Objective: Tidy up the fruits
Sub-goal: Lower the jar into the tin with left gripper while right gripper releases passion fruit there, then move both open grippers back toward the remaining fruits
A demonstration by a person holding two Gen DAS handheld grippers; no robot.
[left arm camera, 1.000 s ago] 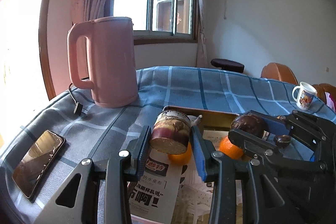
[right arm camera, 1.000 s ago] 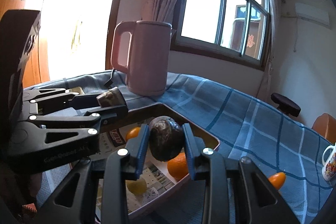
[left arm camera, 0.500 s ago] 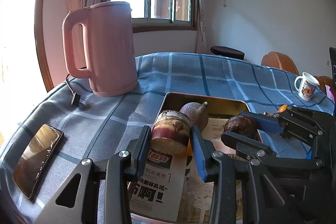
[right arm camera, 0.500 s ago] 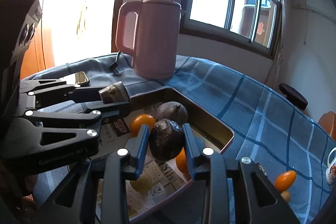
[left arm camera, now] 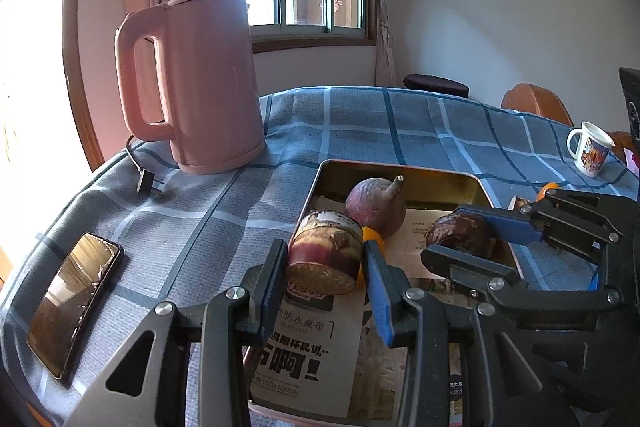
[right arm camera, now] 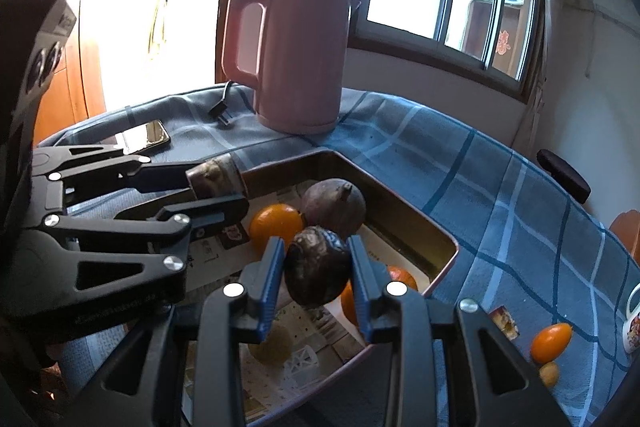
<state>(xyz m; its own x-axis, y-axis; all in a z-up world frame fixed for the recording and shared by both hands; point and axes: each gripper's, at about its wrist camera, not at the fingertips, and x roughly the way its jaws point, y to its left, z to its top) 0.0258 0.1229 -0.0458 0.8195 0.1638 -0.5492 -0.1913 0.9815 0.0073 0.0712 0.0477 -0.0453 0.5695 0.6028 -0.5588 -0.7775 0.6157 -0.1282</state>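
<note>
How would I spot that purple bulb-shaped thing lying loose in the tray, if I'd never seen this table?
Start at the tall pink plastic kettle on the blue checked tablecloth, then drop to the paper-lined metal tray before it. The round purple bulb-shaped root lies near the tray's far corner, beside a round orange fruit. It alone has a pointed stem tip, and neither gripper holds it.

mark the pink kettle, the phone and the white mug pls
pink plastic kettle (left arm camera: 208, 79): left wrist view, middle of its body.
black smartphone lying flat (left arm camera: 74, 301): left wrist view, centre of its screen.
white printed ceramic mug (left arm camera: 593, 150): left wrist view, its printed side.
</note>
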